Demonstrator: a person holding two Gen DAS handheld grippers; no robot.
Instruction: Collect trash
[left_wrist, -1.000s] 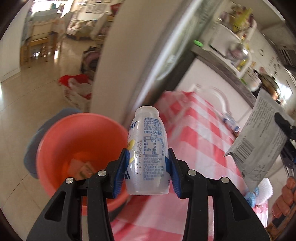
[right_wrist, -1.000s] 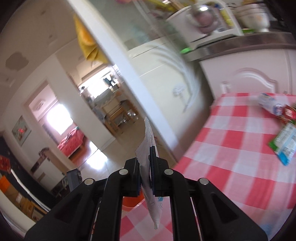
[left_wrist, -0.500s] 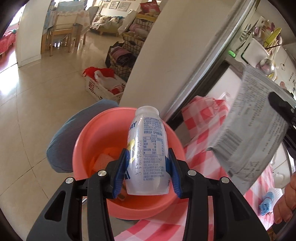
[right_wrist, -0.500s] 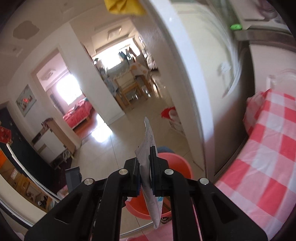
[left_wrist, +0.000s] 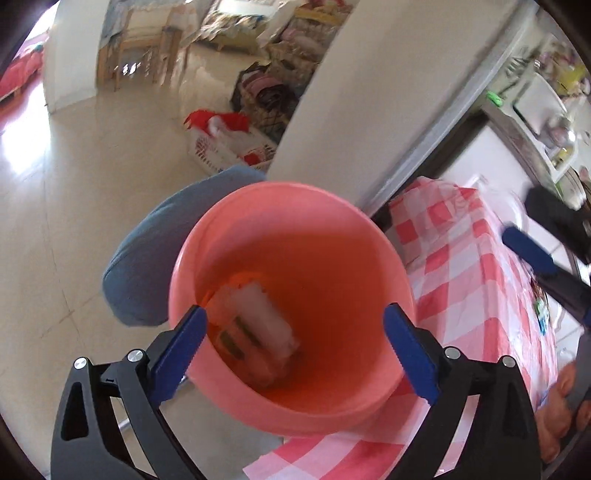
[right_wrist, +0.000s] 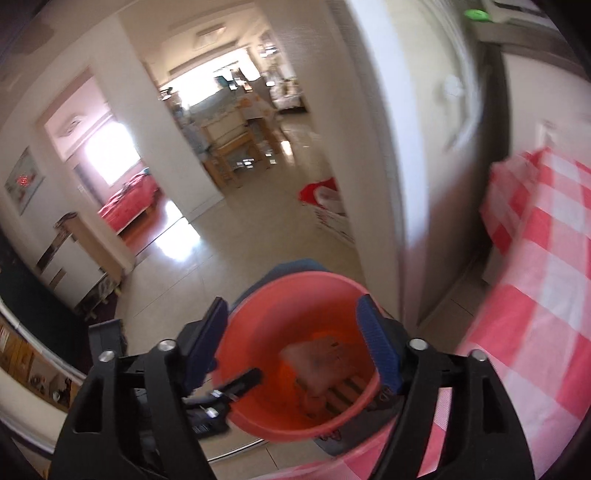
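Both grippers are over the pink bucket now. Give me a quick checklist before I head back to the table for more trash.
1. Left gripper empty: ok. Its jaws have just been opening, nothing between them.
2. Right gripper empty: ok. Its jaws have just been opening and stand wide, no wrapper between them.
3. Dropped trash inside the pink bucket: ok. A pale blurred item lies at the bottom; which piece it is, cannot tell.
4. Bucket upright beside the checked tablecloth: ok.
5. Nothing spilled on the floor around the bucket: cannot tell, the near side is hidden.
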